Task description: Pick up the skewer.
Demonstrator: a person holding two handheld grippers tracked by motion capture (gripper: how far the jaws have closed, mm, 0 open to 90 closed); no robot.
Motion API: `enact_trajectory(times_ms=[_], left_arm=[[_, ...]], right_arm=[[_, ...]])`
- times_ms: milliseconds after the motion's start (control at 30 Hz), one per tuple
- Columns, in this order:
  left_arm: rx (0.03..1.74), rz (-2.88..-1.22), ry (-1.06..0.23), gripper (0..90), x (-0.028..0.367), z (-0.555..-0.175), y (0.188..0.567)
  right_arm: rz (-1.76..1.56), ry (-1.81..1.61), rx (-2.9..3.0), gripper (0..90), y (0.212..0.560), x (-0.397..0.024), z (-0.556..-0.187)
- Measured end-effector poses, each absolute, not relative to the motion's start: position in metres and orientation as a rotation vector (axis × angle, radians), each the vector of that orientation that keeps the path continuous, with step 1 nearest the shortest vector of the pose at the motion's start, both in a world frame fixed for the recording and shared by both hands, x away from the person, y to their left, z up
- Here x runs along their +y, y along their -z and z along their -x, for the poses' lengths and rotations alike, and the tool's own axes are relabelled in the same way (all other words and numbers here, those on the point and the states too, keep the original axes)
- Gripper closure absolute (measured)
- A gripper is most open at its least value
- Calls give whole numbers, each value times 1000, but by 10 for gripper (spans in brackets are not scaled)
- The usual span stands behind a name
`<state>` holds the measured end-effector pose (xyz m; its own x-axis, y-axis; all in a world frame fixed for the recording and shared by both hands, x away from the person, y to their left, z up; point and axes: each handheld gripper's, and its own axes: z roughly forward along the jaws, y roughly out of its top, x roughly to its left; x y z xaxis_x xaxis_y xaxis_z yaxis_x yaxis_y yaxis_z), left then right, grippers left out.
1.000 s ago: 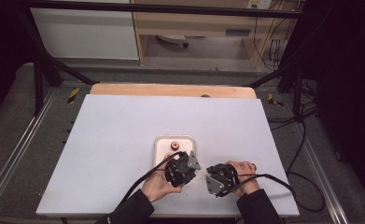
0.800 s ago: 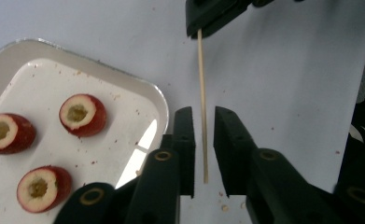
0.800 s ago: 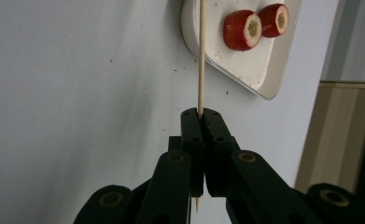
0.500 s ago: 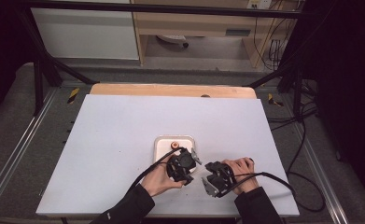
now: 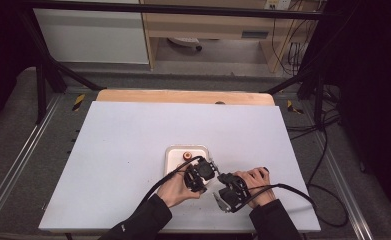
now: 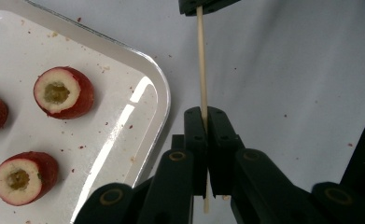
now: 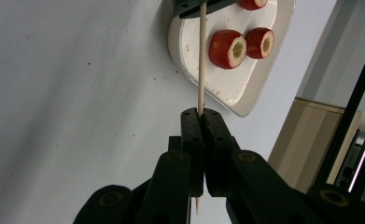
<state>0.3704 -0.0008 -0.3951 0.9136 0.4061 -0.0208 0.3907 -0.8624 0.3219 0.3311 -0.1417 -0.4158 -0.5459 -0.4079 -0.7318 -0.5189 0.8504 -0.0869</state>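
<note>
The thin pale wooden skewer (image 6: 201, 70) runs straight between the two grippers, its long axis in line with both sets of jaws, just beside the rounded corner of the white rectangular tray (image 6: 164, 98) on the white desk (image 5: 133, 145). The left gripper (image 6: 207, 112) has just been closing and now pinches one end of the stick; the right gripper (image 7: 200, 113) is clamped tight on the other end. On the tray lie cored red fruit pieces (image 6: 63, 92), cut faces showing. The left gripper is the nearer to the tray, so threading a fruit likely means swinging the stick towards it.
</note>
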Motion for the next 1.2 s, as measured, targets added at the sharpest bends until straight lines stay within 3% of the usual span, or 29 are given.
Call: enact_trajectory(times_ms=[300,833,1200], left_arm=[[605,-2733,-115,883,2,-368,397],[635,-2616,-160,882,31,-355,401],[719,-2455,-187,882,52,-348,401]], right_arm=[[622,-205,2229,871,414,-141,-330],[-100,-630,2390,416,398,-173,-349],[-522,-783,2415,229,404,-196,-357]])
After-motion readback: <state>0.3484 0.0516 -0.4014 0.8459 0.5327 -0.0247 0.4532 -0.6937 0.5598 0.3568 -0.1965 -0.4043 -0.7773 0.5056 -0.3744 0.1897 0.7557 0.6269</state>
